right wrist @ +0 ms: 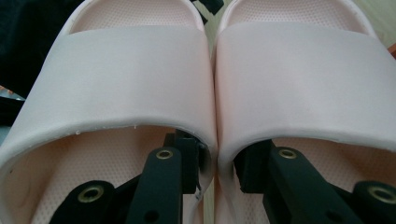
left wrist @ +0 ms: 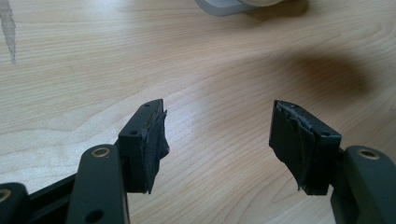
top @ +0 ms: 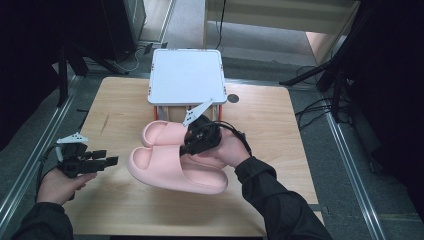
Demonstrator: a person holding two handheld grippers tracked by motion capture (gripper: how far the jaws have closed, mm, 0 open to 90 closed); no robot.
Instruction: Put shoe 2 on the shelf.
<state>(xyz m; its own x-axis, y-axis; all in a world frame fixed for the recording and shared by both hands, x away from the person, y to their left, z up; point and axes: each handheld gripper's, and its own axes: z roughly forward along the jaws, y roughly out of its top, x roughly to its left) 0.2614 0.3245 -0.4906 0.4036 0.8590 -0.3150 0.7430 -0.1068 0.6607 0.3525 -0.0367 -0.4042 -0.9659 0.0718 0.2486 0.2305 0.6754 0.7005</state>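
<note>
High view: we see a pair of pink slippers (top: 175, 162) held side by side above the middle of the desk (top: 270, 125), just near of a white stand (top: 186, 76) at the far edge. The right gripper (top: 192, 145) has one finger inside each slipper, and in the right gripper view its fingers (right wrist: 187, 161) pinch the two inner walls together under the straps (right wrist: 135, 79). That pinch looks to us like the best hold, since it carries both at once. We judge them light, soft foam, springy and a little slick, so they may sag or slip. The left gripper (top: 102, 162) hovers low at the desk's left edge, fingers (left wrist: 152, 140) wide apart and empty. No brand or writing is readable anywhere.
</note>
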